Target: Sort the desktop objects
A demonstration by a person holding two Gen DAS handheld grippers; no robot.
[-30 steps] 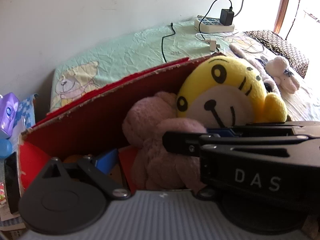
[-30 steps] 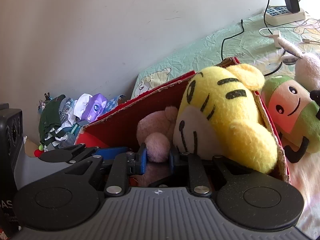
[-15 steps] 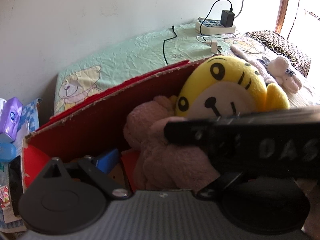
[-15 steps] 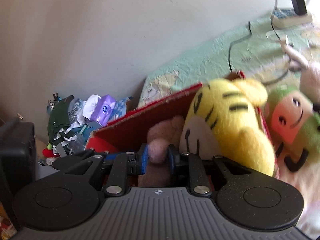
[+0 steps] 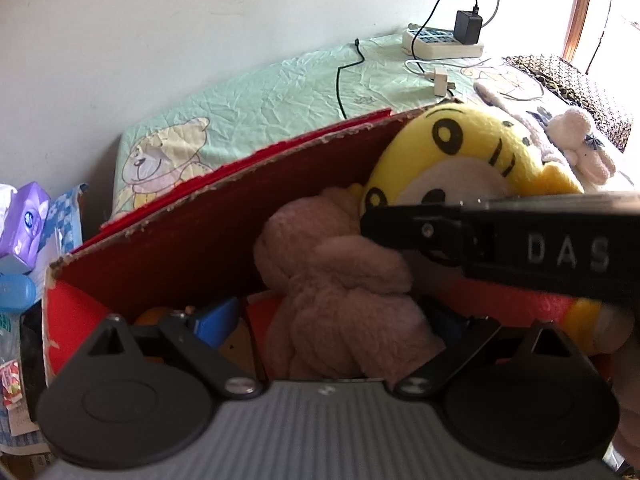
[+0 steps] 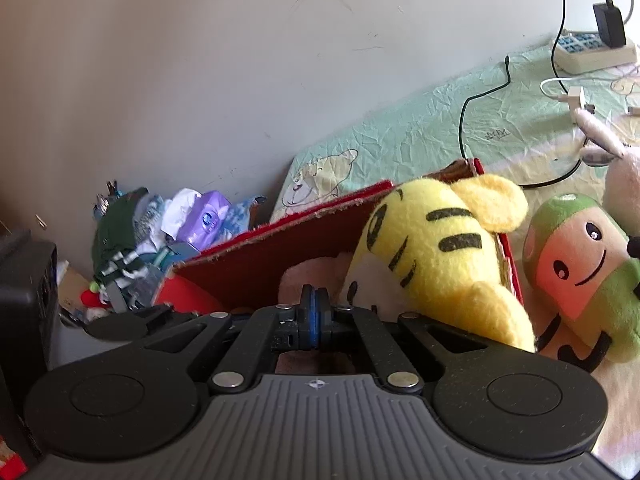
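Note:
A red cardboard box (image 5: 200, 248) holds a pink plush (image 5: 340, 280) and a yellow tiger plush (image 5: 460, 148). My left gripper (image 5: 332, 320) is open at the box's near edge, and the pink plush lies between its spread fingers. The black body of my right gripper (image 5: 520, 248) crosses the tiger's face. In the right wrist view my right gripper (image 6: 316, 320) is shut, blue pads together with nothing between them, just above the pink plush (image 6: 296, 276). The tiger (image 6: 432, 248) leans at the right end of the box (image 6: 280, 256).
A green-and-pink plush (image 6: 580, 272) lies right of the box, and a white bunny plush (image 5: 576, 136) lies behind it. A power strip (image 5: 440, 44) with cables sits at the back of the green bedsheet. Tissue packs (image 5: 26, 216) and clutter are piled at the left.
My right gripper's pads closed from a small gap to touching. It rose, so its body now crosses higher over the tiger's face. My left gripper stayed open.

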